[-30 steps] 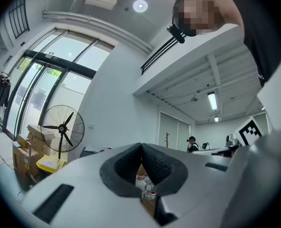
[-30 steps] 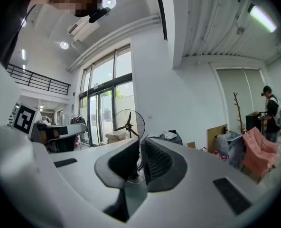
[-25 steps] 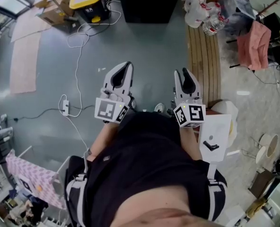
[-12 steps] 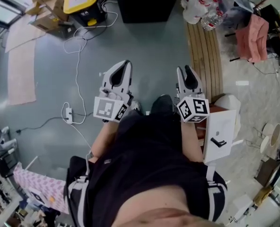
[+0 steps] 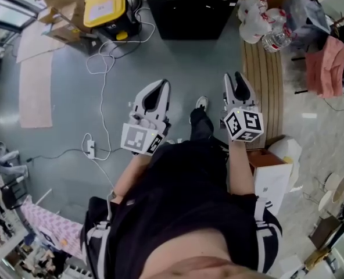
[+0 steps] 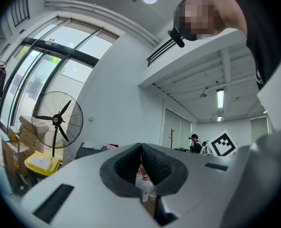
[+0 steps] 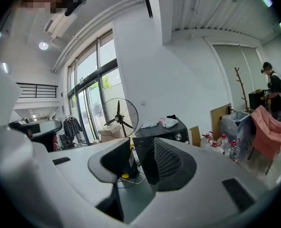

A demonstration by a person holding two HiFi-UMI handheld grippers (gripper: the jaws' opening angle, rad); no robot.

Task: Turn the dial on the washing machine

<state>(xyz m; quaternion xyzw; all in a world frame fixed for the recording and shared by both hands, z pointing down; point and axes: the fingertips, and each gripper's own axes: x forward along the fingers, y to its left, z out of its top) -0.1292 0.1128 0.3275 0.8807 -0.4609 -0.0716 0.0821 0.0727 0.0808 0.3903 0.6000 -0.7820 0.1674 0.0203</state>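
The black washing machine (image 5: 189, 7) stands at the far side of the grey floor, well ahead of both grippers. In the right gripper view the washing machine (image 7: 165, 127) shows its silver dial (image 7: 178, 137) on the front panel, far off. My left gripper (image 5: 158, 88) is held at waist height, and its jaws meet at the tips with nothing in them. In its own view the left gripper (image 6: 141, 146) points into the room. My right gripper (image 5: 237, 78) is level with it. The right gripper (image 7: 141, 148) jaws are opening, with only air between them.
A yellow-lidded box (image 5: 105, 4) and cardboard boxes stand left of the machine. Cables (image 5: 99, 68) and a power strip (image 5: 90, 149) lie on the floor. A slatted wooden bench (image 5: 264, 80), water bottles (image 5: 265, 22) and a white box (image 5: 273, 182) are on the right. A fan (image 7: 117, 118) stands by the windows.
The person has stepped forward, so the washing machine is nearer. Both grippers have risen slightly in the head view. The right gripper's jaws stand a little wider.
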